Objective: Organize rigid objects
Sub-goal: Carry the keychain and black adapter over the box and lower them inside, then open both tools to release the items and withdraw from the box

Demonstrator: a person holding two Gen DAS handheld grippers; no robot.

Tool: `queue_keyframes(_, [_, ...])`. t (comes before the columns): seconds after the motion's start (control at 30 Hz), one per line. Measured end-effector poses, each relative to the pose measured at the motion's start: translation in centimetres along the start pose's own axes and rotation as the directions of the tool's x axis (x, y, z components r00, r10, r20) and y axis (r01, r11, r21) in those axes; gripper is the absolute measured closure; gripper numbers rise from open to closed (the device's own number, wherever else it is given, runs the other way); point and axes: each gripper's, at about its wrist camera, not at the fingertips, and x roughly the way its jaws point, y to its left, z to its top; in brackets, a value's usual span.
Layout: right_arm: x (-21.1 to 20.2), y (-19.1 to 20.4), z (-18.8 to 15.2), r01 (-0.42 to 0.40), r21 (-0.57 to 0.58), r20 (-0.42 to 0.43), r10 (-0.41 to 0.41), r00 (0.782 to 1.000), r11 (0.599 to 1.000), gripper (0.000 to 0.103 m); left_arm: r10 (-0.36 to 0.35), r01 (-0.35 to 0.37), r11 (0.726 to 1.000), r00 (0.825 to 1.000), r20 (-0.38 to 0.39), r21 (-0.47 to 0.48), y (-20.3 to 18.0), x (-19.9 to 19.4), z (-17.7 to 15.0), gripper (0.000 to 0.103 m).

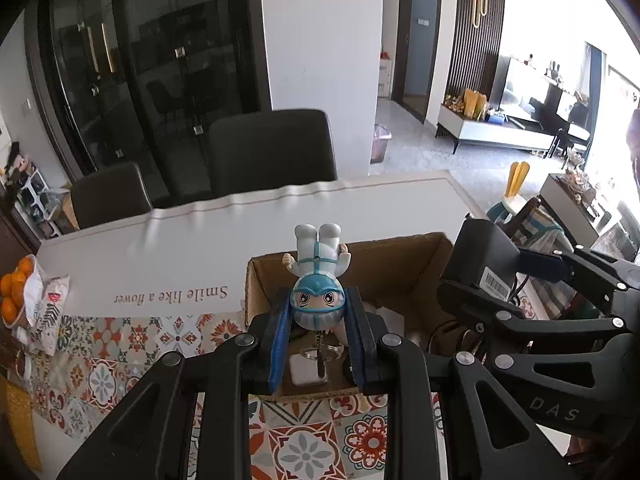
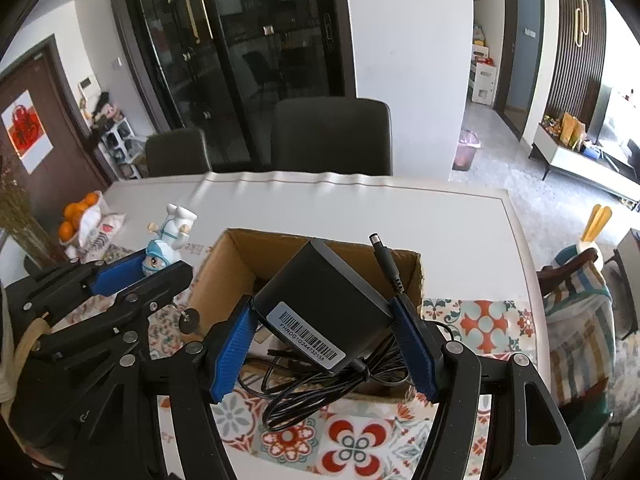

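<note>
Left gripper point(image 1: 319, 312): clenched on a figurine point(image 1: 319, 280), blue pads against its helmeted head, figure upside down with white feet uppermost; key chain and ring point(image 1: 320, 354) hung below between the fingers. Held over the near left part of the box point(image 1: 400, 258).

Right gripper point(image 2: 326, 320): grasped a black adapter point(image 2: 320, 300) by its sides, barcode label facing the camera; its black cable point(image 2: 320, 384) hung in loops beneath, plug point(image 2: 380, 250) pointing up past the right finger. Held above the box's opening.

Box: brown cardboard, open top, some items inside, not clearly told; stood on a patterned mat point(image 2: 352, 440).

Mat: tile print in red, teal and grey, on a white table point(image 1: 320, 208).

Table: oranges point(image 1: 14, 290) in a dish at the left edge; two dark chairs point(image 1: 272, 148) behind the far side
</note>
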Motion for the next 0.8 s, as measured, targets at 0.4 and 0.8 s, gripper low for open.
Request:
queue_keyframes(0.4, [4.7, -0.6, 0.5, 0.012, 0.002, -0.085, -0.012, 0.996, 1.0, 0.035, 0.006, -0.005, 1.0, 0.994, -0.106, 0.003, 0.6, 4.7, -0.2, 0.076])
queue_keyframes(0.8, [7.0, -0.8, 0.9, -0.004, 0.012, -0.12, 0.005, 0.993, 1.0, 0.035, 0.084, -0.087, 0.996, 0.99, -0.111, -0.024, 2.6, 4.8, -0.7, 0.047])
